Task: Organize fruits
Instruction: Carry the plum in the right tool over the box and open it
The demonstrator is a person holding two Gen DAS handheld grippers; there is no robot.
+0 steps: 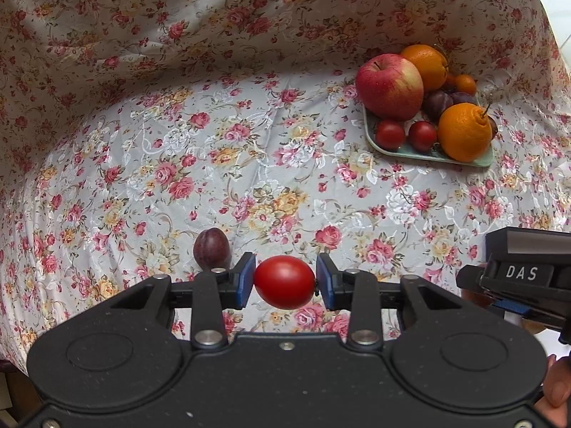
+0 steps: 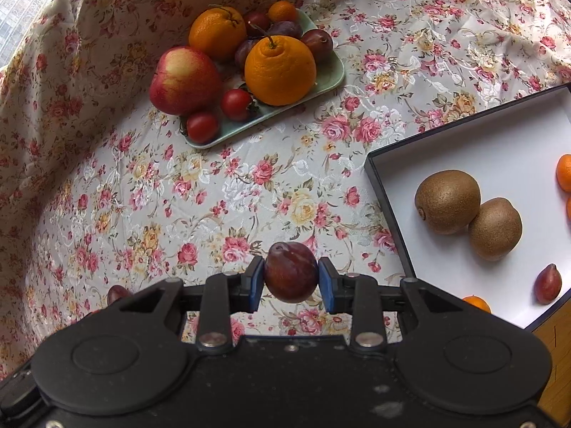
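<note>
Currently I have a cherry tomato clamped in my left gripper and a plum in my right gripper, both lifted above the floral-clothed desk. One loose plum lies just beyond; further off, the white box holds kiwis, and the green tray remains heaped, so most sorting is left.

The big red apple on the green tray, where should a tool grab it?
Grip the apple across its round middle, coming down from above, a bit from the open cloth side. Its stem dip faces up and sideways, so the cheeks are the widest smooth spots. An orange and a small tomato crowd its tray side.
</note>
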